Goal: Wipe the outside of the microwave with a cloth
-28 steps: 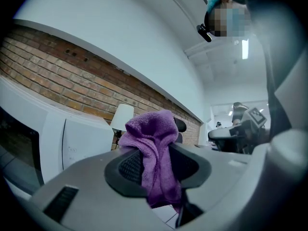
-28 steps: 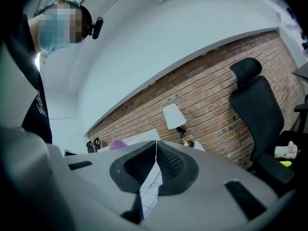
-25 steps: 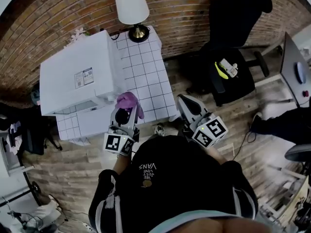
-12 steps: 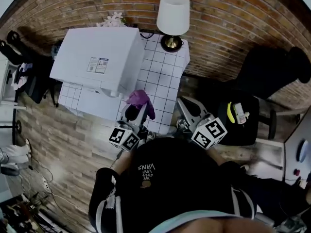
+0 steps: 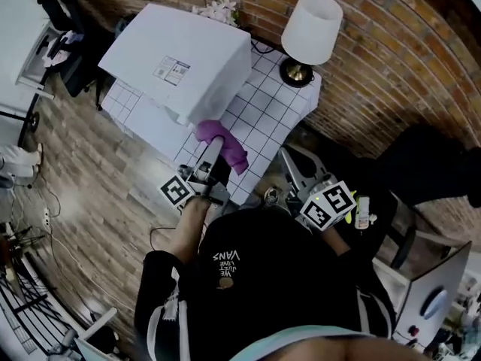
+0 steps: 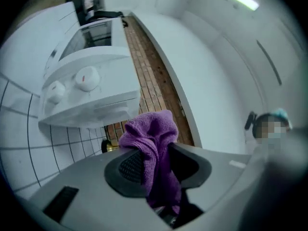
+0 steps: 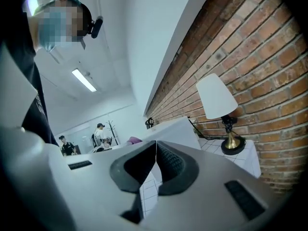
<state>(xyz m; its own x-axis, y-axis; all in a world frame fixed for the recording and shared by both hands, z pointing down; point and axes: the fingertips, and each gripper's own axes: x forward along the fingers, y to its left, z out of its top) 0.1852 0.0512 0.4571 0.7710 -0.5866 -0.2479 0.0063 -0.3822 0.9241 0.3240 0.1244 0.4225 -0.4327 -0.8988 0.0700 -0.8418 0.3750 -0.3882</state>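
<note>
1. Microwave: a white unit on the counter, which has a white surface with a dark grid. The left gripper view shows two round knobs on its front panel.

2. Cloth: purple and bunched. In the head view it sits at the microwave's near right front corner, over the counter. The frames do not show whether the cloth touches the microwave casing.

3. Left hand-held gripper: clenched on the cloth. Both jaw pads press against the fabric. A folded mass stands above the pads and a tail hangs below them. The jaws point toward the microwave's front face, with the knob panel directly ahead.

4. Right hand-held gripper: clenched, with nothing between the jaws and the two pads meeting along a thin seam. In the head view it is held off the counter edge, to the right of the microwave and well apart from it. It is also apart from the cloth.

5. Lamp: white shade on a brass-coloured base. It stands on the counter's far corner, to the right of the microwave.

6. Brick wall: runs behind the microwave and the lamp.

7. The right gripper view shows two people standing far beyond the microwave.
</note>
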